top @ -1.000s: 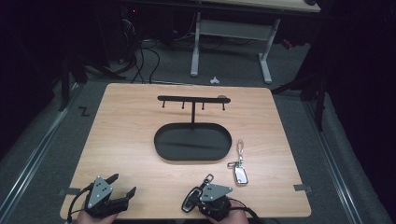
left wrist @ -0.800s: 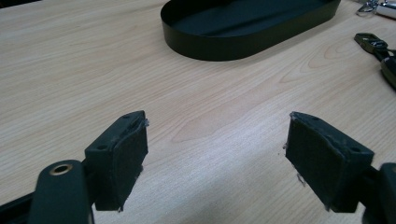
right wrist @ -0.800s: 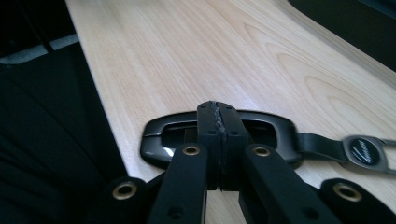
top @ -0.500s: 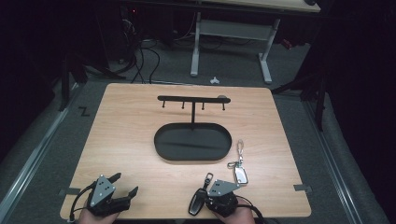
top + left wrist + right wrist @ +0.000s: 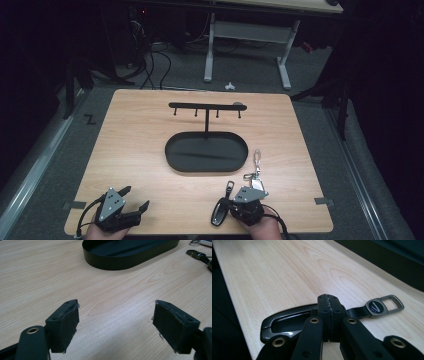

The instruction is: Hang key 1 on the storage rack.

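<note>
A black car key fob (image 5: 219, 211) with a strap and metal loop (image 5: 230, 186) lies near the table's front edge. My right gripper (image 5: 229, 204) is shut on it where the strap joins the body. In the right gripper view the closed jaws (image 5: 329, 302) cover the fob (image 5: 287, 320), and the strap's metal loop (image 5: 384, 305) sticks out to the right. A second, silver key (image 5: 258, 184) with a clip (image 5: 257, 157) lies just beyond that hand. My left gripper (image 5: 136, 197) rests open at the front left, its pads (image 5: 66, 322) wide apart over bare wood.
A black oval tray (image 5: 172, 157) with a hook rail (image 5: 206, 106) on a post stands mid-table. Its wall (image 5: 130, 260) is ahead of the left gripper. The table's front edge is right by both hands. Desk legs and cables stand on the floor behind.
My right gripper has slid to the right along the front edge, taking the black key fob with it toward the silver key. The left gripper has stayed put.
</note>
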Motion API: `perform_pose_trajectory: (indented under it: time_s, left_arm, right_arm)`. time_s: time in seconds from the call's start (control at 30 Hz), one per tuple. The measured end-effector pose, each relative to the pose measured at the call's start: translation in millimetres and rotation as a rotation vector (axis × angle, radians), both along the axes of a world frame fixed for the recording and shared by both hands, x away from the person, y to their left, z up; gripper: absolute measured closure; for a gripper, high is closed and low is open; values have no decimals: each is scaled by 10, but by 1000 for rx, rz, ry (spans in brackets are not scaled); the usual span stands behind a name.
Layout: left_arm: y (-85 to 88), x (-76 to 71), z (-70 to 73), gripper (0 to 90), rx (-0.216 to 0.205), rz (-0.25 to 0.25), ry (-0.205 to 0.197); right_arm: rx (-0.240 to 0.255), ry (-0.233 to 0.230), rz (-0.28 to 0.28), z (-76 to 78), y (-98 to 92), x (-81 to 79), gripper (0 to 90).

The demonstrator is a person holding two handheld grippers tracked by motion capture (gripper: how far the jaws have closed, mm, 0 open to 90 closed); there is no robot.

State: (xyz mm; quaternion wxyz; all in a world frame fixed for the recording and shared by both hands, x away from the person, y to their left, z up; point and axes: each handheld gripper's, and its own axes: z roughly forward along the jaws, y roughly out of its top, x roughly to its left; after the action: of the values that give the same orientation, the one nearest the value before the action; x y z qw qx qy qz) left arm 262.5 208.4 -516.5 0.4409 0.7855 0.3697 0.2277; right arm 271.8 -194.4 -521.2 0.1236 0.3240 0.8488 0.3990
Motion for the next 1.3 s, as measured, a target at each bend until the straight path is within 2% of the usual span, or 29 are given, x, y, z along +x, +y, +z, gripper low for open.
perform_pose_trajectory:
  time_s: [0.2,0.43,0.6,0.8,0.93,1.03,1.1,1.2,1.3]
  left_arm:
    - [7,-2,3,214,2,-5,1]
    - [15,44,22,214,-11,3,-9]
    - [-60,112,25,214,-9,-16,-13]
    - [-131,166,23,214,-10,-36,-9]
    - [-195,236,32,213,-15,-57,-8]
    - [-238,267,28,213,-15,-68,-7]
    - [-270,286,31,213,-13,-77,-9]
    - [-310,315,30,213,-13,-88,-7]
    - [-350,334,25,213,-9,-100,-5]
  right_arm:
    - [23,-11,-12,46,-61,-21,900]
    - [20,-3,37,65,13,-165,900]
    - [12,9,57,46,42,-242,900]
    - [2,8,32,35,-36,-274,900]
    - [12,0,-2,53,-150,-302,900]
    - [-1,1,-32,51,-237,-311,900]
    - [17,2,-52,62,-287,-321,900]
    - [26,-18,-38,97,-265,-364,900]
    - [22,-6,1,66,-162,-408,900]
